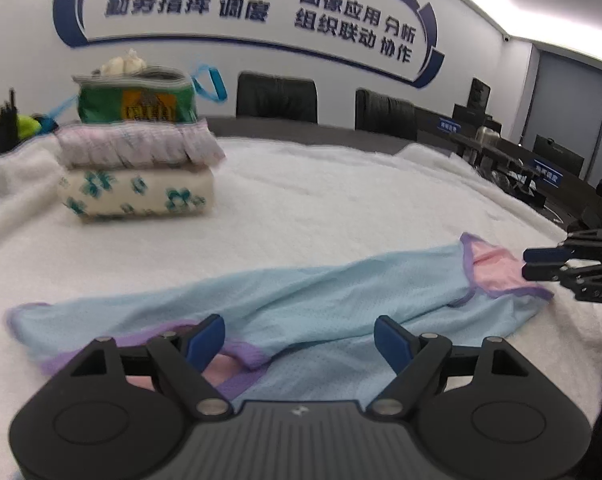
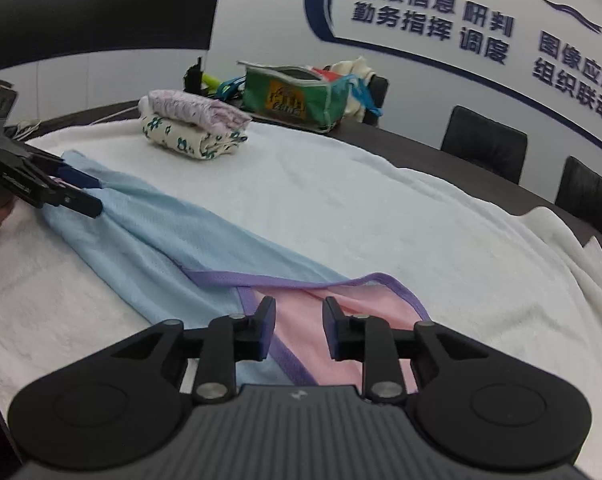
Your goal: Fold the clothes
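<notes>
My left tongs stand wide open over one light blue garment, and my right tongs are parted over its pink, purple-trimmed end. It lies stretched between both pairs on the white-covered desk. Ahead of the left tongs I count two folded pieces stacked, one green bag behind.

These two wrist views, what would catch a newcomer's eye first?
First, the light blue garment with purple trim and a pink lining, lying crumpled across the white fleece blanket in the foreground. The left tool and the right tool, both open, sit at its opposite ends. Behind it lie a stack of folded clothes, a green bag and a wall with big blue Chinese lettering.
</notes>
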`<state>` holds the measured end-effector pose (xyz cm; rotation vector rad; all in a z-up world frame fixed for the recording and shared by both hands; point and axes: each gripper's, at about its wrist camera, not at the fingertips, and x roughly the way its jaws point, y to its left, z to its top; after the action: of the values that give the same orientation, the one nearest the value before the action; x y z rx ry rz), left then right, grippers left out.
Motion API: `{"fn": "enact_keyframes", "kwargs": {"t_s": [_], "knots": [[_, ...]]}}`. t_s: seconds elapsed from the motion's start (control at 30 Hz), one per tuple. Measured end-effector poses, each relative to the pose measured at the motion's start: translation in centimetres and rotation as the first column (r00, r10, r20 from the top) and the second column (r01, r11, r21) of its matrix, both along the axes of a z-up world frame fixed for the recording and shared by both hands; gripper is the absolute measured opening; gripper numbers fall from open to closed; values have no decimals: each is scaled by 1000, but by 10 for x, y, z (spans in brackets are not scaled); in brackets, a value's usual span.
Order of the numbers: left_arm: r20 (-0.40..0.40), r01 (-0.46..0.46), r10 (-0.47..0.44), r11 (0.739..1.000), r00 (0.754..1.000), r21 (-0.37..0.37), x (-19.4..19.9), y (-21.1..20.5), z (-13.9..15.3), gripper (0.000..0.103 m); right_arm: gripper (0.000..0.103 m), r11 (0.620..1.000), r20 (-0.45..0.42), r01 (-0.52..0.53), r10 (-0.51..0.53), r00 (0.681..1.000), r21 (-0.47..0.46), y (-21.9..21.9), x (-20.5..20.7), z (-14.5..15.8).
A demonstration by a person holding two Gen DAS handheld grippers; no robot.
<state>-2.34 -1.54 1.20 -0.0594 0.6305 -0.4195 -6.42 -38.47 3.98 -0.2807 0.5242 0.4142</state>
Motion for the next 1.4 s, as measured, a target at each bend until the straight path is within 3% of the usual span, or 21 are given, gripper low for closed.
{"fn": "enact_keyframes", "kwargs": {"t_s": [0.1,0.13,0.17,0.27,0.33,0.43,0.53,0.67,0.7,0.77,0.83,0.9,0.93,1.0,1.03,1.1,1.27,1.4], "knots": [[-10,-66,65,998,998,-9,-12,27,4,82,27,1000,34,19,-19,999,11,15,-4,8],[-14,-87,87,996,996,-12,-17,36,6,84,30,999,51,37,-38,998,25,23,-5,11],[-18,-109,109,994,994,-15,-21,44,7,87,39,997,66,58,-61,996,41,33,-5,14],[-29,-174,173,984,984,-22,-33,71,11,85,40,992,46,45,-50,998,118,64,3,20],[-37,-217,216,976,976,-27,-41,89,14,84,40,990,18,-29,26,999,135,96,11,22],[-49,-281,279,959,959,-34,-54,115,18,76,40,978,22,-187,186,982,91,162,27,26],[-76,-299,293,951,953,-76,-61,126,15,76,40,936,0,-352,352,936,23,230,47,33],[-100,-291,281,950,955,-109,-63,125,12,74,40,891,-92,-453,449,889,-22,309,83,27],[-103,-294,284,950,953,-100,-62,123,11,71,40,883,-121,-470,465,877,-9,324,91,25],[-111,-303,295,951,949,-62,-57,119,9,39,40,873,-163,-487,479,863,-12,351,104,20],[-122,-283,277,959,953,-33,-50,114,5,14,39,875,-205,-482,467,860,-31,373,116,14],[-128,-261,254,964,959,-45,-49,113,4,12,19,882,-272,-467,435,858,-65,391,127,2],[-134,-257,248,965,959,-56,-48,114,4,11,16,882,-291,-463,421,859,-90,398,128,-4],[-145,-267,255,961,956,-74,-47,116,1,10,9,882,-282,-455,408,868,-122,402,127,-11],[-150,-273,258,958,955,-89,-46,118,0,5,5,884,-273,-451,406,872,-126,401,126,-12],[-169,-293,267,944,949,-154,-46,123,1,0,2,903,-233,-418,387,892,-100,394,123,-5],[-154,-279,238,888,959,-366,-55,123,21,0,2,957,-128,-278,286,950,76,327,113,30],[-79,-190,173,870,982,-455,-54,86,47,0,2,960,-79,-131,155,985,249,253,104,52]]}}
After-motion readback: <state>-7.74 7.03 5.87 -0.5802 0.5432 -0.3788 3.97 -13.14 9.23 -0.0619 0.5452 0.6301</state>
